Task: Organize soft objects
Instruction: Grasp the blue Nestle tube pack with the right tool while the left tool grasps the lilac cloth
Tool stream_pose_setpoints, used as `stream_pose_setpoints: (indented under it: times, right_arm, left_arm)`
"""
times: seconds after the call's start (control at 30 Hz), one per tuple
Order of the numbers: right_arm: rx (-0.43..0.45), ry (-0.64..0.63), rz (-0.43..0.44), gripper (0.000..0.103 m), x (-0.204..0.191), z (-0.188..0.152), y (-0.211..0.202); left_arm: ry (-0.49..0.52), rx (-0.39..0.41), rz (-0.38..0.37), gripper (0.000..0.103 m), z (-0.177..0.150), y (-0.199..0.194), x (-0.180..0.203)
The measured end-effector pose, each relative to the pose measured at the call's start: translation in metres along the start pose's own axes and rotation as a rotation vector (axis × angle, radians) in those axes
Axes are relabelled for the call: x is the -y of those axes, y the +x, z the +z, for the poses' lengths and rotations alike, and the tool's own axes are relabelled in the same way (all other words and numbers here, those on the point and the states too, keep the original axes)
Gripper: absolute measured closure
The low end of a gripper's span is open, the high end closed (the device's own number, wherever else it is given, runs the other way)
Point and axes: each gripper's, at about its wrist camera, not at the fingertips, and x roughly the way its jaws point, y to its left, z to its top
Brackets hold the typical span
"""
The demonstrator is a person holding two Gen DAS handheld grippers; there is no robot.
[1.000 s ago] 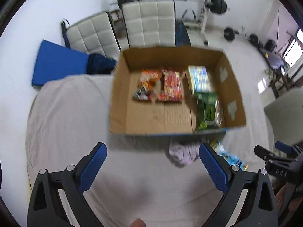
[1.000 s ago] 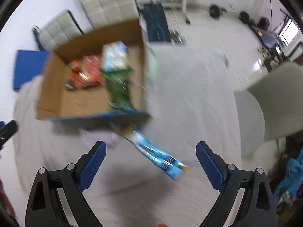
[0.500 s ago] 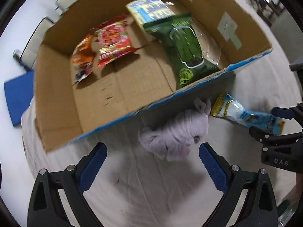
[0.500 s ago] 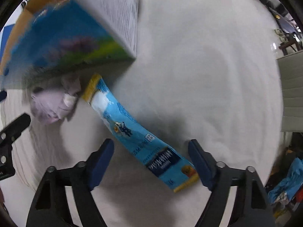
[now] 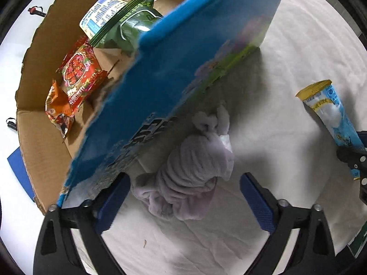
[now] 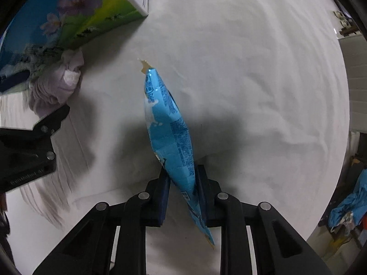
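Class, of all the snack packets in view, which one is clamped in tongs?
The long light-blue packet, pinched between the right tongs above the white sheet. The red, orange and green packets lie loose in the cardboard box.

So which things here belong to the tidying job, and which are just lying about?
Job:
- blue snack packet, clamped in right gripper
- lilac cloth bundle, between open left gripper fingers
- cardboard box holding packets

Lying about:
- white sheet
- blue clothing

The box wall (image 5: 188,52) hides most of the green bag (image 5: 128,25) from me, and its print is too blurry to read. My right fingers (image 6: 164,192) cover the low part of the blue packet (image 6: 169,133). The purple cloth (image 6: 55,84) is partly tucked behind my left fingers (image 6: 34,133).
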Motion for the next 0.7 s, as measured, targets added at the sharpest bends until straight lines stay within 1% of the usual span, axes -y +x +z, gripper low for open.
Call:
stream_pose_setpoints:
  times: [0.03,0.07,0.1,0.13,0.2,0.27,0.3,0.33,0.37,0.4,0.43,0.47,0.5,0.57,0.6,0.63,0.7]
  right_arm:
    - [-0.002,0.015,0.005,0.078,0.001,-0.001,-0.001]
    - [-0.008,0.032,0.011,0.078,0.002,-0.003,-0.002]
    - [-0.008,0.041,0.015,0.079,0.004,-0.008,-0.001]
    - [-0.005,0.045,0.013,0.079,0.002,-0.011,-0.001]
    - [-0.003,0.035,0.010,0.079,0.001,-0.015,-0.002]
    - [-0.006,0.022,0.000,0.079,0.000,-0.021,-0.005]
    - [-0.012,0.018,0.005,0.079,-0.001,-0.024,-0.004]
    - [-0.017,0.015,0.014,0.079,0.000,-0.025,-0.003]
    - [-0.016,0.014,0.018,0.079,0.000,-0.026,-0.005]
    - [-0.013,0.010,0.021,0.079,-0.001,-0.028,-0.007]
    - [-0.010,0.009,0.027,0.079,0.002,-0.025,-0.011]
    - [-0.007,0.012,0.034,0.079,0.009,-0.024,-0.012]
    - [-0.005,0.012,0.040,0.079,0.013,-0.025,-0.016]
    - [-0.001,0.011,0.047,0.079,0.019,-0.018,-0.020]
    - [-0.002,0.009,0.047,0.079,0.020,-0.016,-0.022]
    - [-0.004,0.004,0.044,0.079,0.022,-0.014,-0.024]
    - [-0.002,-0.003,0.035,0.079,0.028,-0.011,-0.028]
  left_arm:
    - [-0.009,-0.011,-0.033,0.049,-0.004,0.001,0.001]
    - [-0.022,-0.047,-0.056,0.064,-0.009,0.006,0.002]
    - [-0.026,-0.075,-0.031,0.064,-0.015,0.011,0.004]
    - [-0.023,-0.080,-0.023,0.065,-0.021,0.014,0.006]
    - [-0.043,-0.067,-0.033,0.066,-0.032,0.014,0.007]
    - [-0.069,-0.070,-0.065,0.072,-0.041,0.012,0.005]
    - [-0.103,-0.069,-0.094,0.073,-0.045,0.010,0.001]
    - [-0.141,-0.075,-0.152,0.074,-0.051,0.006,-0.004]
    - [-0.185,-0.082,-0.230,0.074,-0.058,0.001,-0.009]
    - [-0.217,-0.080,-0.275,0.074,-0.062,-0.003,-0.014]
    - [-0.256,-0.064,-0.324,0.073,-0.067,-0.010,-0.021]
    - [-0.283,-0.043,-0.345,0.072,-0.069,-0.016,-0.028]
    - [-0.296,-0.018,-0.335,0.070,-0.069,-0.022,-0.036]
    - [-0.283,0.019,-0.264,0.054,-0.064,-0.027,-0.046]
    - [-0.259,0.043,-0.200,0.050,-0.058,-0.029,-0.048]
    - [-0.237,0.056,-0.183,0.047,-0.053,-0.030,-0.047]
    - [-0.174,0.049,-0.164,0.047,-0.041,-0.024,-0.040]
